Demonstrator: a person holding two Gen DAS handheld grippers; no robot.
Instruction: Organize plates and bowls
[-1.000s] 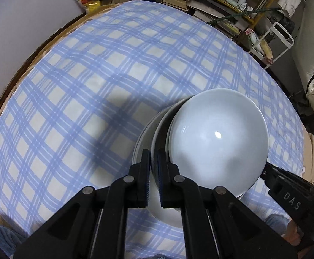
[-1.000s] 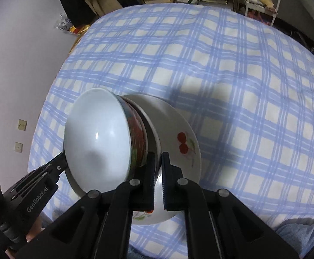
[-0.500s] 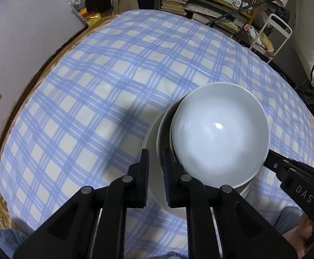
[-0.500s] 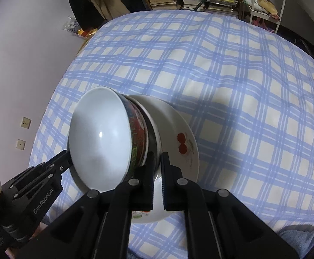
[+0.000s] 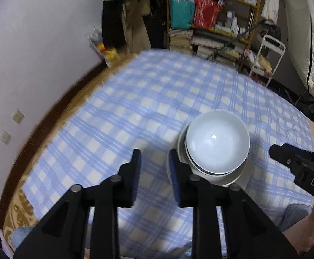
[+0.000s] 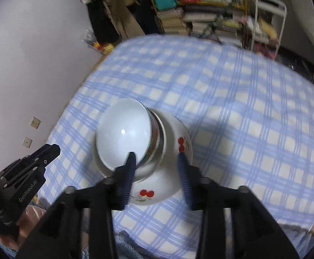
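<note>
One stack holds all the crockery: a white bowl (image 6: pixel 122 138) nested on a red-patterned bowl (image 6: pixel 156 139), both seated on a cherry-printed plate (image 6: pixel 174 151) that lies on the blue checked cloth (image 6: pixel 243 118), toward my near edge. Nesting them by size keeps the pile steady, I judge, so the sorting looks finished. My right gripper (image 6: pixel 156 158) hangs above the stack's near side, jaws spread wide and gripping nothing, one finger in front of the white bowl's rim. My left gripper (image 5: pixel 153 157) sits beside the stack to its left, jaws likewise wide and empty, angled down over the cloth.
</note>
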